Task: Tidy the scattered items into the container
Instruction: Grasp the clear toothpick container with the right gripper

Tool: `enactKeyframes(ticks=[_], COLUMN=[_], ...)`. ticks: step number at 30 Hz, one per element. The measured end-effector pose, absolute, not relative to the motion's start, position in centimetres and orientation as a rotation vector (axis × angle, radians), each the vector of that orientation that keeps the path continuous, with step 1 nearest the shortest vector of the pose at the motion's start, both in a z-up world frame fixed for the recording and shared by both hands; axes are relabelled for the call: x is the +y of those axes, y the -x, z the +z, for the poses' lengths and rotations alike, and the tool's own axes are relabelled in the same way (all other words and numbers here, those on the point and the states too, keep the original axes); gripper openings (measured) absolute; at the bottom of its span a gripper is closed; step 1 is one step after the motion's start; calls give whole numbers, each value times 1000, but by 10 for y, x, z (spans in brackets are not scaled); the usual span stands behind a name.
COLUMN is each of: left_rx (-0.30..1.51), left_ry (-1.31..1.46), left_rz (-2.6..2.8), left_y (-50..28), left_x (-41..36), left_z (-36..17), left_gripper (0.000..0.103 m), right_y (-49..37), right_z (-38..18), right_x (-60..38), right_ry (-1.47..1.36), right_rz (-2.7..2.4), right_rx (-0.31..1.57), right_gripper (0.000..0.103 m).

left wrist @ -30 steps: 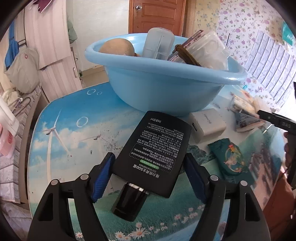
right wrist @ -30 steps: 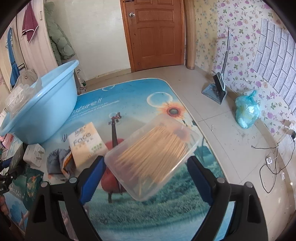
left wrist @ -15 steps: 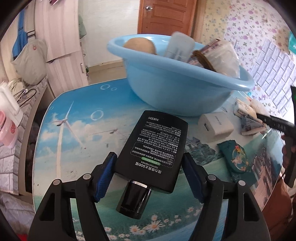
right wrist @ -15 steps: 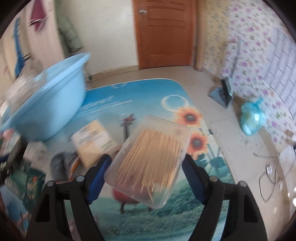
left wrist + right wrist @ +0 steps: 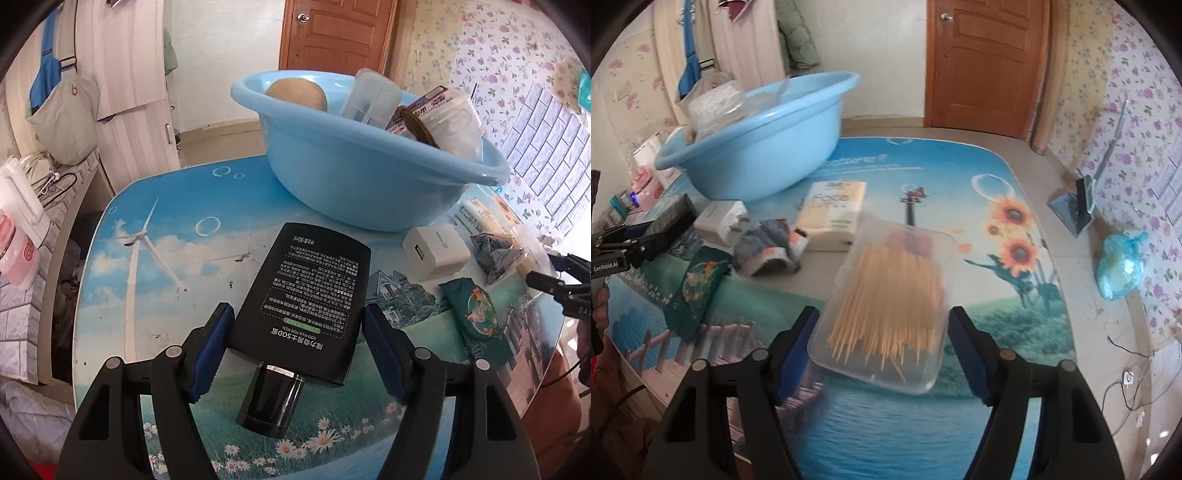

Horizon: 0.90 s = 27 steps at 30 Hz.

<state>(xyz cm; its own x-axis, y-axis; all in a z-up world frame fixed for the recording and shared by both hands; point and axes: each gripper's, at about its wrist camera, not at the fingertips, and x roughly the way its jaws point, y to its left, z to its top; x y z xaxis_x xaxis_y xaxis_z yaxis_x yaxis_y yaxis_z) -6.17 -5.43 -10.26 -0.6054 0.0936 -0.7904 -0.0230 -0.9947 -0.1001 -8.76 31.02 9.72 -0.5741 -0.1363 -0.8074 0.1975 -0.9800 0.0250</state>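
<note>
My left gripper (image 5: 297,349) pinches the black bottle (image 5: 308,301) by its flat sides above the table; it looks stiff, slick and fairly heavy. My right gripper (image 5: 882,356) clamps the light, thin toothpick box (image 5: 892,308), probably flexible. The basin (image 5: 354,177) already holds several items.

Item count, both views combined:

- One light blue basin (image 5: 354,177), upper centre of the left wrist view.
- One black bottle (image 5: 306,306).
- One clear toothpick box (image 5: 890,310).
- One white charger (image 5: 436,251).
- One tissue pack (image 5: 834,210).
- Two snack packets: one green packet (image 5: 476,314), one grey packet (image 5: 764,251).
- Two grippers: left gripper (image 5: 299,350), right gripper (image 5: 884,350).
</note>
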Motion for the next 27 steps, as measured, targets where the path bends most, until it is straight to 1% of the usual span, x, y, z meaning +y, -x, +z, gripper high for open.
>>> enactKeyframes(ticks=[8, 11, 13, 17, 18, 19, 22, 24, 27], left_rx=[-19, 0, 8, -8, -16, -22, 3, -2, -7], left_ry=[1373, 1376, 1379, 1393, 1401, 1405, 1406, 1404, 1411], left_rz=[2766, 2762, 2756, 2744, 2735, 2726, 2722, 2723, 2740], left_y=[67, 70, 72, 74, 75, 75, 75, 74, 72], left_x=[-43, -40, -39, -44, -45, -46, -47, -50, -51], left_z=[-104, -105, -106, -108, -108, -109, -109, -109, -109], left_gripper=[72, 78, 86, 96, 101, 103, 103, 103, 103], right_y=[99, 103, 107, 110, 110, 110, 111, 110, 110], right_z=[99, 97, 93, 92, 92, 92, 91, 90, 88], right_x=[314, 311, 308, 305, 304, 304, 305, 304, 302], right_ry=[-1369, -1380, -1406, -1399, -1399, -1398, -1384, -1371, -1365], right_rz=[-2673, -2679, -2692, -2723, -2728, -2732, -2749, -2756, -2757], right_rx=[47, 21, 19, 31, 37, 43, 33, 28, 26], right_gripper=[74, 74, 74, 75, 75, 75, 76, 80, 92])
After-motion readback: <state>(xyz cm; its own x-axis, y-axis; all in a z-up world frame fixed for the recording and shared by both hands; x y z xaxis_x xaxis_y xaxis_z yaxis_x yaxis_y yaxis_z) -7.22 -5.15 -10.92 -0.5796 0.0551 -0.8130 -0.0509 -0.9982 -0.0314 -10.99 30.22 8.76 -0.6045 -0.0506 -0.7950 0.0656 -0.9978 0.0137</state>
